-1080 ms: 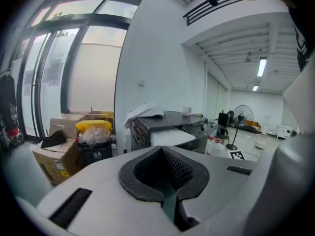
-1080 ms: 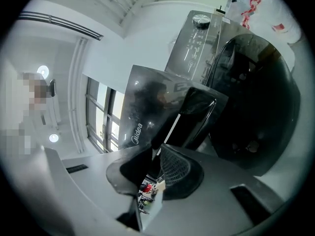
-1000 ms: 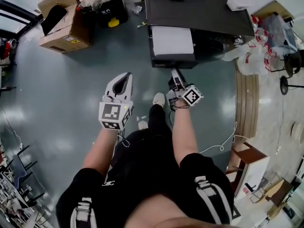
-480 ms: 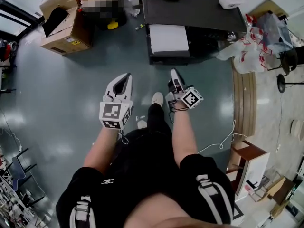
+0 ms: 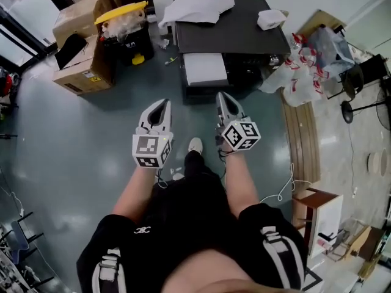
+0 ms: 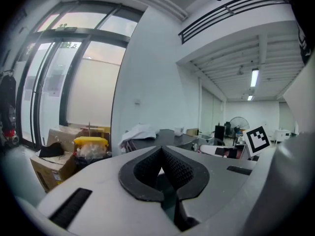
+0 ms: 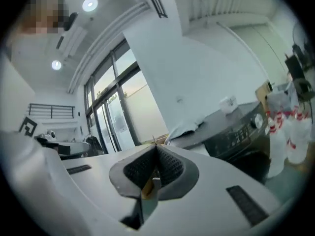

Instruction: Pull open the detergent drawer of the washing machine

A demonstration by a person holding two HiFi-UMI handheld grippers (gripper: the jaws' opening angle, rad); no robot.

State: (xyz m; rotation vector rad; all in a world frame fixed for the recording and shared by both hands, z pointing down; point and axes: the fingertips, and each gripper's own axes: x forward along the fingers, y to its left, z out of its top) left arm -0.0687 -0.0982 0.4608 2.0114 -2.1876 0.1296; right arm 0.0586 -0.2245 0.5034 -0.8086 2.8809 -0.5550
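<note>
Dark washing machine (image 5: 244,26), white detergent drawer (image 5: 204,69) pulled out, in head view, control dial (image 7: 256,122) only in right gripper view, left gripper (image 5: 161,103) and right gripper (image 5: 222,96) closed, empty.

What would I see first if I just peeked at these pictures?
Two white grippers with checkered cubes stick out mid-picture: the left gripper and the right gripper, both shut. Just ahead stands the dark washing machine with a crumpled white cloth on top. A bright yellow lid shows to its left.
</note>
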